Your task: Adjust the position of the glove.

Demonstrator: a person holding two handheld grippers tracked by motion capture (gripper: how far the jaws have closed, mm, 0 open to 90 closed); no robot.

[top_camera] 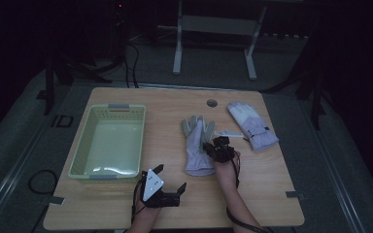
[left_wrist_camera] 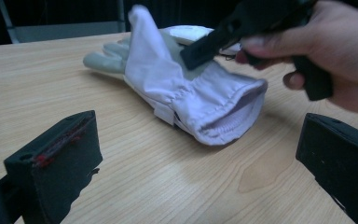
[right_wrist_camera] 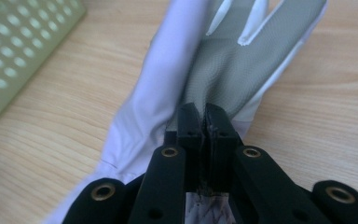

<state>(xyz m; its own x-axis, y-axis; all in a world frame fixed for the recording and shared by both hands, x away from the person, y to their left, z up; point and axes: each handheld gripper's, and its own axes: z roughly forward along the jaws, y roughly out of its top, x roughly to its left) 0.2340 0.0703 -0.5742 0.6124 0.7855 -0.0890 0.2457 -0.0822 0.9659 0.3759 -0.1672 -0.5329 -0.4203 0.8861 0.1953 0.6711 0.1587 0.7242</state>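
Pale lilac fabric glove with grey palm (top_camera: pixel 197 143) lying at table centre, long axis running from cuff near the person to fingertips pointing away. Right gripper (top_camera: pixel 212 145) pinched tight on a fold of palm cloth, lifting it into a ridge (right_wrist_camera: pixel 200 70). Left gripper (top_camera: pixel 170 178) spread wide and empty, near the front edge, cuff opening (left_wrist_camera: pixel 235 123) directly ahead between its jaws. Pale green perforated plastic basket (top_camera: pixel 108 174) to the glove's left, nearer the left gripper; likely destination lying leftward. Second white glove (top_camera: pixel 252 125) at right, apart.
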